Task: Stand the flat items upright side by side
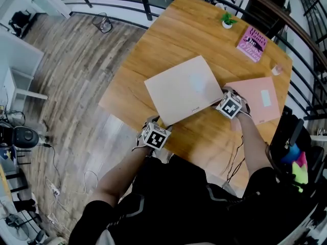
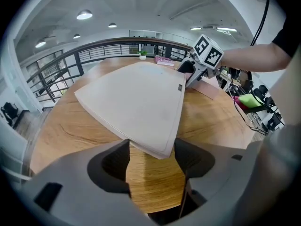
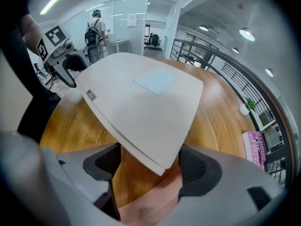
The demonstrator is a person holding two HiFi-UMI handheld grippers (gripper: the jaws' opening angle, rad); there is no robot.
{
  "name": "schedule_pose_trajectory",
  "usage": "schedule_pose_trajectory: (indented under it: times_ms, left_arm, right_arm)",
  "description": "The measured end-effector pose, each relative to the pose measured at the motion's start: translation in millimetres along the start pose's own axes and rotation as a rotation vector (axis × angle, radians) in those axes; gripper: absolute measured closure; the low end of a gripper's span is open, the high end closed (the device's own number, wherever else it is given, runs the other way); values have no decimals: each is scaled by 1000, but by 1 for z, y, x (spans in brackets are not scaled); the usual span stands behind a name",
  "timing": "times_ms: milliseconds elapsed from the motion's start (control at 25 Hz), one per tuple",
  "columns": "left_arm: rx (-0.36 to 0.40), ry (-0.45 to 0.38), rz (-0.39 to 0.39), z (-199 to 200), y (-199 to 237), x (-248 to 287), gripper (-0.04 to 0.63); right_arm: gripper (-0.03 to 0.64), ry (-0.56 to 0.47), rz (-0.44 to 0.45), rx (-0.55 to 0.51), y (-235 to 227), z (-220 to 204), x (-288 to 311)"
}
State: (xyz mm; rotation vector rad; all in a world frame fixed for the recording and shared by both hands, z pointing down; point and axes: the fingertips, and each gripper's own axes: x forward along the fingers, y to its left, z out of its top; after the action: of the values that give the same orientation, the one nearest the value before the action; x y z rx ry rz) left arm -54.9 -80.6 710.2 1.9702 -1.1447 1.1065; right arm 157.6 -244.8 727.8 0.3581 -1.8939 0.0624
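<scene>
A cream flat item [image 1: 184,88] lies on the wooden table [image 1: 168,40], and a pink flat item [image 1: 258,98] lies to its right. My left gripper [image 1: 156,122] is at the cream item's near left corner. In the left gripper view that corner [image 2: 162,149] sits between the open jaws of the left gripper [image 2: 151,158], and neither pad presses on it. My right gripper [image 1: 224,96] is at the cream item's right corner, above the pink item. In the right gripper view the right gripper [image 3: 149,167] stands open round that corner [image 3: 157,161], with the pink item [image 3: 150,201] underneath.
A pink book [image 1: 251,43] and a small potted plant [image 1: 227,20] sit at the table's far side. A black railing [image 1: 127,4] curves behind the table. The near table edge [image 1: 127,117] is close to my left gripper. A person with a backpack [image 3: 96,29] stands far off.
</scene>
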Motion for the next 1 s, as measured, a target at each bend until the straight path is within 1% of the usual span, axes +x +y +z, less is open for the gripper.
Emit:
schedule_pose_trajectory:
  times_ms: [80,200,440,680,840,1000]
  left_arm:
    - [2,8,-5,0,1,0,281]
    - [-1,19,-12,-1,5,-1,281]
    - [44,44,-35,5,15,-1,284]
    - [112,46,-93,13,25,3,284]
    - [147,70,-126,11,37,3,284]
    - [175,102,-200,13,38,8,284]
  right_arm:
    - [230,-15,6,2,3,4,-6]
    - [242,-45,-15,-11,3,17,-24]
    - [259,-68,-55,15,6,32,-60]
    - [265,-63,-139,15,13,48,-99]
    - [272,-61,-195,14,23,69,-124]
    - [278,-71,-243,19,30,90,-151]
